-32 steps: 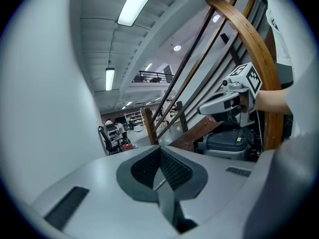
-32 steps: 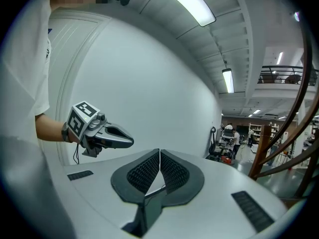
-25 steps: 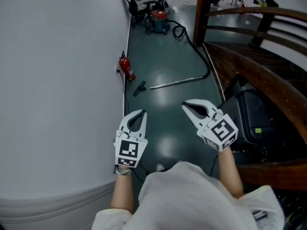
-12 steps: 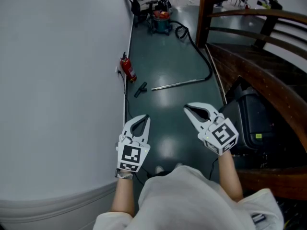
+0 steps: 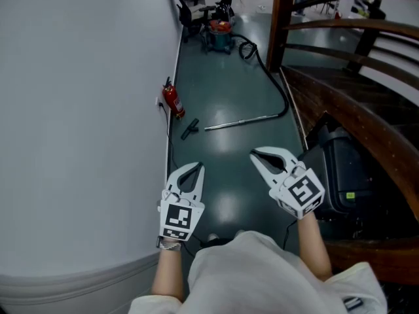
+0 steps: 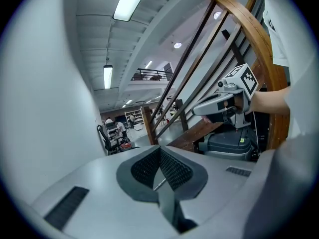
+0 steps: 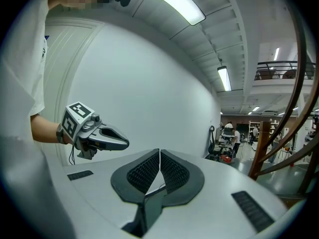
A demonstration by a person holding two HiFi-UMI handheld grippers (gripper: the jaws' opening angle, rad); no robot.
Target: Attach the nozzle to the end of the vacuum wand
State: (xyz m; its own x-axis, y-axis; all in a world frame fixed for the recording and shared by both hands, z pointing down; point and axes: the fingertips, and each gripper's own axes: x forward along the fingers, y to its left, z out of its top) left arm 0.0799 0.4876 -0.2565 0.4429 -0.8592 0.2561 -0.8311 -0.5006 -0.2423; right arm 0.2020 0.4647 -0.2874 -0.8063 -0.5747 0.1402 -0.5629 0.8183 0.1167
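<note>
left gripper [image 5: 194,167] and right gripper [image 5: 255,154] both closed, empty. vacuum wand [image 5: 239,121] lies flat on the dark green floor [image 5: 222,77] ahead, long axis crosswise, free end toward the white wall [image 5: 78,110]. nozzle [image 5: 189,129] lies near that end, apart, angled. wooden stair rail [image 5: 347,26] on right.

The floor [image 5: 229,90] is dark green and glossy, throwing back the lights. The vacuum wand [image 5: 239,122] is bright polished metal, the nozzle [image 5: 190,129] matt black plastic. Right, the stair rail [image 5: 353,110] is varnished wood. Left, the wall [image 5: 78,110] is smooth matt white. The left gripper [image 5: 194,167] and right gripper [image 5: 254,154] are matt white plastic, with dark, finely ribbed pads [image 6: 144,169]
</note>
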